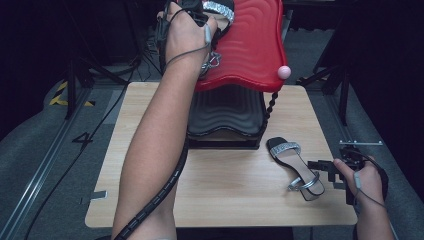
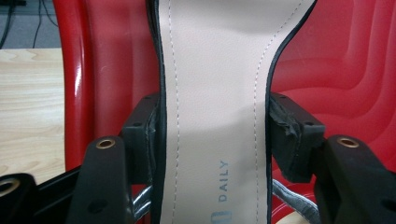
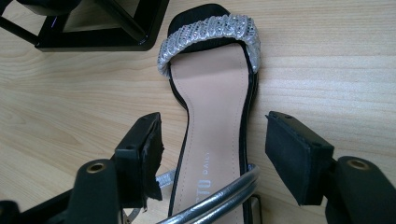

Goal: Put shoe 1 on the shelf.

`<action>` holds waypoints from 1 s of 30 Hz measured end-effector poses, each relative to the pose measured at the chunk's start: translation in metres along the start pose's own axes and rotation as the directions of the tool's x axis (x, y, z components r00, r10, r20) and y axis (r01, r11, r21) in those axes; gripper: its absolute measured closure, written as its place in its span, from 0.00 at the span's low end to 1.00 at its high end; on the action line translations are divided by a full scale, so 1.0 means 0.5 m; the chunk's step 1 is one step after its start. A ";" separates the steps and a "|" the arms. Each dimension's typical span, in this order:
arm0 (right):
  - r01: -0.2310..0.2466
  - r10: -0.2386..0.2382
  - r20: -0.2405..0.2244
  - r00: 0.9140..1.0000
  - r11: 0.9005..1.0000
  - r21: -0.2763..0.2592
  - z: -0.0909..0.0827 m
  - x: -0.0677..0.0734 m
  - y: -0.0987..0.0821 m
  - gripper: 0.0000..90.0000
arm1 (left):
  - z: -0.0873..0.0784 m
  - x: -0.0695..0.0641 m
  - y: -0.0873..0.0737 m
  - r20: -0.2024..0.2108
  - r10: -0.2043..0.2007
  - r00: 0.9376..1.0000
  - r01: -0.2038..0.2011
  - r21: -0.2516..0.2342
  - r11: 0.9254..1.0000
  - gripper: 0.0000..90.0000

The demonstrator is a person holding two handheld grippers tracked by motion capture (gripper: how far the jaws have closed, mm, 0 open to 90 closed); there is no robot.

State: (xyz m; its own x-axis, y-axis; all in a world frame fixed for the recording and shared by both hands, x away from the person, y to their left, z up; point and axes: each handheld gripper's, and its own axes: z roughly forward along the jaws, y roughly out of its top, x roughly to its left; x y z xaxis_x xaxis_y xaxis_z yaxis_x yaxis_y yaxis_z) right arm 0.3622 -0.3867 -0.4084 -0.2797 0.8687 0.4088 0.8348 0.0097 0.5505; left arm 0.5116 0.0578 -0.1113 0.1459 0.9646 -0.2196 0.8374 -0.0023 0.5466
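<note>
A black sandal (image 1: 220,11) with a silver strap lies on the red wavy shelf (image 1: 252,47) at the back. My left gripper (image 2: 215,126) is shut on it, and both pads press the sides of its beige insole (image 2: 215,70). In the high view the hand covers most of that gripper (image 1: 197,17). A second matching sandal (image 1: 293,165) lies flat on the wooden table (image 1: 225,185) at the right. My right gripper (image 3: 215,140) stands open astride its heel end (image 3: 212,102), with a gap on each side. It shows low at the right (image 1: 322,167) in the high view.
The red shelf tops a rack with a black wavy lower tier (image 1: 225,112) at the back middle of the table. A pink ball (image 1: 283,71) sits on the shelf's corner post. The rack's black base (image 3: 93,28) lies just beyond the table sandal's toe. A cable trails along the left forearm.
</note>
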 end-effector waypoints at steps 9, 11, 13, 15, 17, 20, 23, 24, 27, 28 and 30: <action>0.002 -0.002 -0.002 1.000 1.000 -0.005 -0.003 -0.003 -0.001 0.41 | -0.003 -0.007 0.002 -0.059 0.023 0.998 -0.023 -0.005 1.000 0.42; 0.002 -0.002 -0.003 1.000 1.000 -0.005 -0.003 -0.003 -0.001 0.41 | -0.006 -0.007 0.001 -0.076 0.031 0.997 -0.032 -0.014 0.999 0.43; 0.004 -0.004 -0.003 1.000 1.000 -0.001 -0.002 -0.002 -0.001 0.41 | -0.008 -0.004 0.002 -0.071 0.035 0.997 -0.036 -0.015 0.999 0.46; 0.002 -0.002 -0.003 1.000 1.000 0.003 0.000 0.000 0.000 0.41 | -0.007 -0.004 0.001 -0.052 0.038 0.998 -0.039 -0.015 0.999 0.47; 0.005 -0.005 -0.003 1.000 1.000 0.005 0.002 0.001 0.000 0.41 | -0.007 -0.007 0.000 -0.067 0.046 0.997 -0.047 -0.014 0.999 0.47; 0.011 -0.011 -0.002 1.000 1.000 0.009 0.004 0.004 0.000 0.41 | -0.007 -0.010 0.000 -0.056 0.061 0.997 -0.062 -0.012 0.998 0.42; 0.010 -0.010 -0.001 1.000 1.000 0.008 0.004 0.003 0.000 0.41 | -0.007 -0.010 -0.001 -0.065 0.083 0.994 -0.084 -0.008 0.996 0.46; 0.010 -0.010 -0.001 1.000 1.000 0.008 0.004 0.002 0.000 0.41 | -0.007 -0.009 -0.001 -0.061 0.085 0.994 -0.086 -0.006 0.996 0.46; 0.008 -0.008 -0.003 1.000 1.000 0.011 0.005 0.001 -0.001 0.41 | -0.008 -0.007 -0.002 -0.046 0.080 0.996 -0.081 -0.011 0.997 0.47; 0.008 -0.008 -0.003 1.000 1.000 0.012 0.006 0.001 -0.001 0.41 | -0.008 -0.007 -0.002 -0.043 0.083 0.996 -0.084 -0.013 0.996 0.47; 0.009 -0.009 -0.003 1.000 1.000 0.011 0.006 0.002 0.000 0.41 | -0.008 -0.009 -0.001 -0.044 0.082 0.996 -0.083 -0.013 0.996 0.47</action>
State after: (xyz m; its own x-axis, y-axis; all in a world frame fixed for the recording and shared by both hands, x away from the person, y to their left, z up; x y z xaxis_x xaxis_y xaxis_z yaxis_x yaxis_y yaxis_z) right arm 0.3633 -0.3845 -0.4105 -0.2891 0.8670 0.4060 0.8374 0.0236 0.5460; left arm 0.5083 0.0545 -0.1076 0.1911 0.9718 -0.1382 0.8157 -0.0789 0.5731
